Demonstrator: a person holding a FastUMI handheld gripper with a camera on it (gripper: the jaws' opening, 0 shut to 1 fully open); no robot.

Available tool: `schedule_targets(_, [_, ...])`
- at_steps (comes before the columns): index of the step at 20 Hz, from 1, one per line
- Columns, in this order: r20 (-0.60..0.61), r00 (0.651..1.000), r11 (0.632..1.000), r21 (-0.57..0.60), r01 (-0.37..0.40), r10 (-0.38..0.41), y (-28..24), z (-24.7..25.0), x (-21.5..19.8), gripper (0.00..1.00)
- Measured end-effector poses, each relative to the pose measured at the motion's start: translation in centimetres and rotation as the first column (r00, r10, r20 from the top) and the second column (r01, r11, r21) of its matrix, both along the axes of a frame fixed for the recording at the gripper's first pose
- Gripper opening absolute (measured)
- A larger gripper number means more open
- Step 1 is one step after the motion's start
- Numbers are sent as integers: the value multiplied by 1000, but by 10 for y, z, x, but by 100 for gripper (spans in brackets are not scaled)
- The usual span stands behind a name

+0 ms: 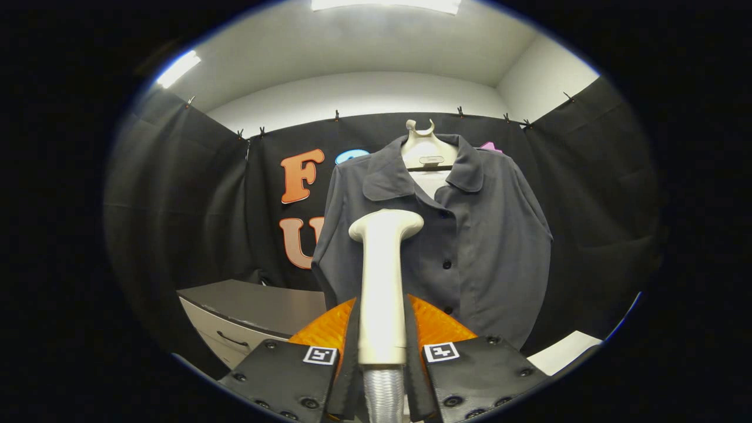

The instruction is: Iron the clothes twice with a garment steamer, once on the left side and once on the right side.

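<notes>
We're pinching the gripper (382, 329) w/ both fingers on the steamer handle (382, 294), rigid & prob. light but hose-tugged, so we're gripping mid-shaft, head up just ahead of the hanging shirt (470, 235), which is soft, limp, swinging freely.

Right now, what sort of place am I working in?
Most likely a curtained recording booth set up for laundry work. Black cloth is clipped up as walls, a dark shirt hangs on a hanger, and a cabinet stands beside it. The gripper jaws clamp the steamer.
</notes>
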State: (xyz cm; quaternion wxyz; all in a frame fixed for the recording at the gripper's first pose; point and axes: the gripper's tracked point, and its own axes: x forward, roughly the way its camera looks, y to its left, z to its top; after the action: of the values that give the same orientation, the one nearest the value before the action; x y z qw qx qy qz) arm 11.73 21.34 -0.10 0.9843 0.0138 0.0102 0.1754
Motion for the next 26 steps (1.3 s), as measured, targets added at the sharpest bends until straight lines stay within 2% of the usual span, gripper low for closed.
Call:
schedule_targets(4, [11,1000,1000,-29,12,-12,2,-9,-3,40])
schedule_targets(26, [-157,987,998,-49,29,-36,-27,-117,-45,40])
